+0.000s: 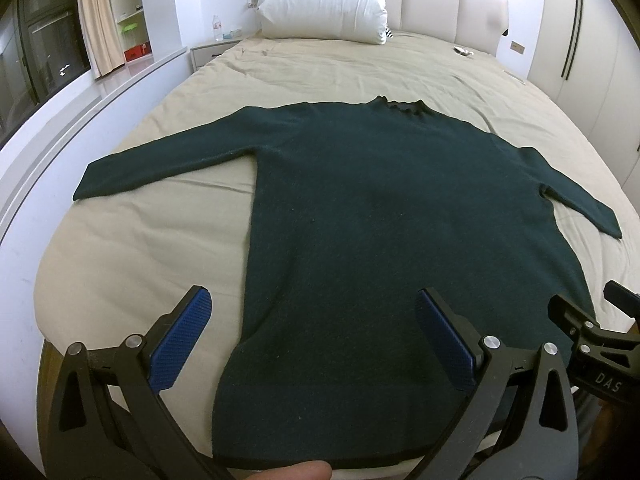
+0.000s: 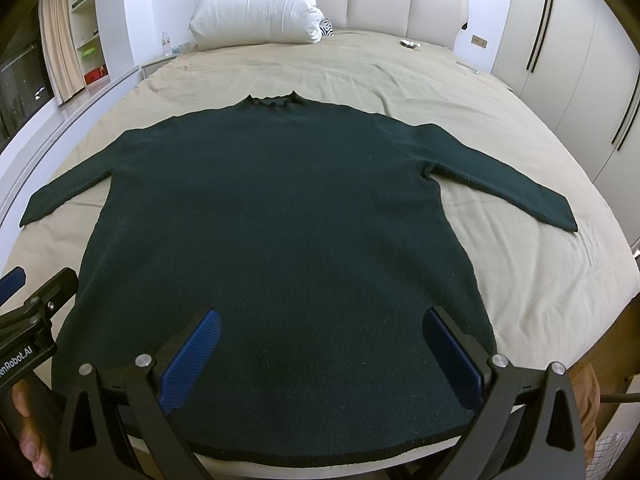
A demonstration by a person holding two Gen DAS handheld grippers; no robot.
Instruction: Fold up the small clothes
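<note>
A dark green knitted long-sleeved sweater (image 1: pixel 380 208) lies flat on the beige bed sheet (image 1: pixel 168 216), both sleeves spread outward, its ruffled collar (image 2: pixel 272 102) pointing toward the white pillow (image 2: pixel 260 8) at the padded headboard, its hem at the bed's near edge. The left gripper (image 1: pixel 316 340) hovers above the hem's left part with its blue-padded fingers (image 1: pixel 184 344) spread wide, holding nothing. The right gripper (image 2: pixel 320 356) is likewise wide apart and empty above the hem's right part.
</note>
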